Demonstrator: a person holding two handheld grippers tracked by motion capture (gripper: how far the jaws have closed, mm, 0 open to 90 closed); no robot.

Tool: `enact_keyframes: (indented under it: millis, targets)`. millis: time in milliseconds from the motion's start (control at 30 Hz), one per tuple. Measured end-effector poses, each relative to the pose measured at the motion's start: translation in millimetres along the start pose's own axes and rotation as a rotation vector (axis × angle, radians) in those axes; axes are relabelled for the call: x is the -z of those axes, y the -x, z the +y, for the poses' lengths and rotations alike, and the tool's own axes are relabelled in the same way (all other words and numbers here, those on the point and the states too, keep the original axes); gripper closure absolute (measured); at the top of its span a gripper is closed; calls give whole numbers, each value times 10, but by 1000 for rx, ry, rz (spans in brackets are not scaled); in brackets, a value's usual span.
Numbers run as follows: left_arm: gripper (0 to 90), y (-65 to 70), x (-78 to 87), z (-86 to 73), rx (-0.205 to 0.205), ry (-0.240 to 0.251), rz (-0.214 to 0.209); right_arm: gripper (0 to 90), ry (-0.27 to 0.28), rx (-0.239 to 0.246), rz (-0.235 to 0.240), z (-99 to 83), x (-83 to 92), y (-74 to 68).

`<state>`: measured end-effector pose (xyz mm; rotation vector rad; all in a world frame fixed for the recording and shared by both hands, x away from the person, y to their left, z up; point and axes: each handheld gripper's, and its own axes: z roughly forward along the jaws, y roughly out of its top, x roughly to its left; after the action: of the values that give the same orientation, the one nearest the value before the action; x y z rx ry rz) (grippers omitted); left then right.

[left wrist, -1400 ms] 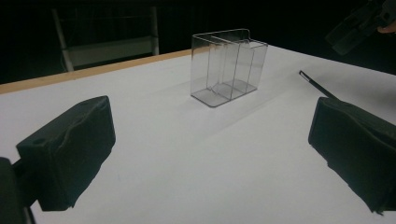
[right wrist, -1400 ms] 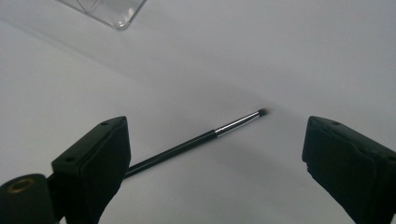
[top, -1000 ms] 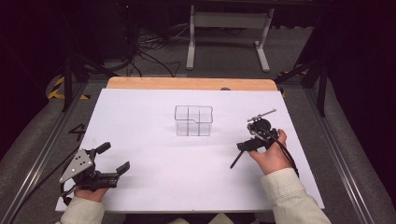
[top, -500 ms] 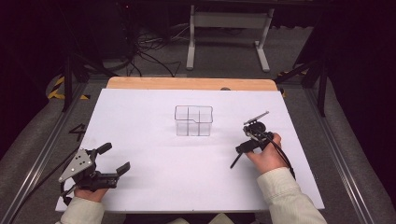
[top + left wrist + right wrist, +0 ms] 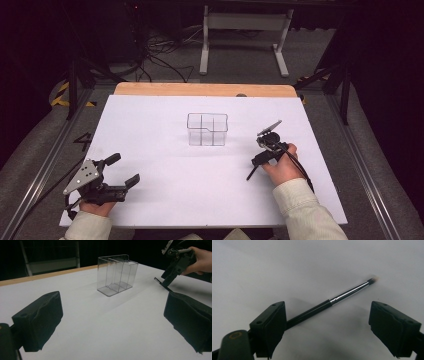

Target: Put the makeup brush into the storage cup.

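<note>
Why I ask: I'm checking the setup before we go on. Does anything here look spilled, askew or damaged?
Nothing stands out. The clear organizer stands upright on the white sheet, empty. A thin brush lies flat on the sheet between the open jaws of the right gripper. The left gripper is open, holding nothing.

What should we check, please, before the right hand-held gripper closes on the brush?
1. Right hand-held gripper open: ok, its jaws stand wide apart.
2. Brush between the jaws: not ok, its handle runs close by one jaw rather than midway.
3. Brush lying flat on the white table: ok in the right gripper view.
4. Clear divided organizer upright and empty: ok.
5. Left hand-held gripper clear of the work: ok, open near the table's front left, holding nothing.
6. Whether the jaw actually touches the handle: cannot tell.
</note>
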<state>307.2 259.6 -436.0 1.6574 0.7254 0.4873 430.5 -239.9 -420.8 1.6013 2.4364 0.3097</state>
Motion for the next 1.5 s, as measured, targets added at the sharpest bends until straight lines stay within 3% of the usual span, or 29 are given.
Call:
enact_keyframes:
  millis: [267,667,833,1100,1233,1500]
  targets:
    - [38,7,-3,1,0,-3,1,204,-29,2,-6,13,-51,-13]
    - [43,10,-6,1,-3,-6,0,407,-48,13,36,24,-24,-20]
    - [43,8,-5,1,-2,-11,-1,604,-67,16,43,28,5,19]
    - [43,11,-5,0,5,-11,2,832,-120,46,41,66,9,-18]
    - [43,11,-2,0,6,-10,2,834,-125,58,23,72,9,-50]
    - [43,5,-7,-1,6,-12,5,839,-101,93,39,46,29,-61]
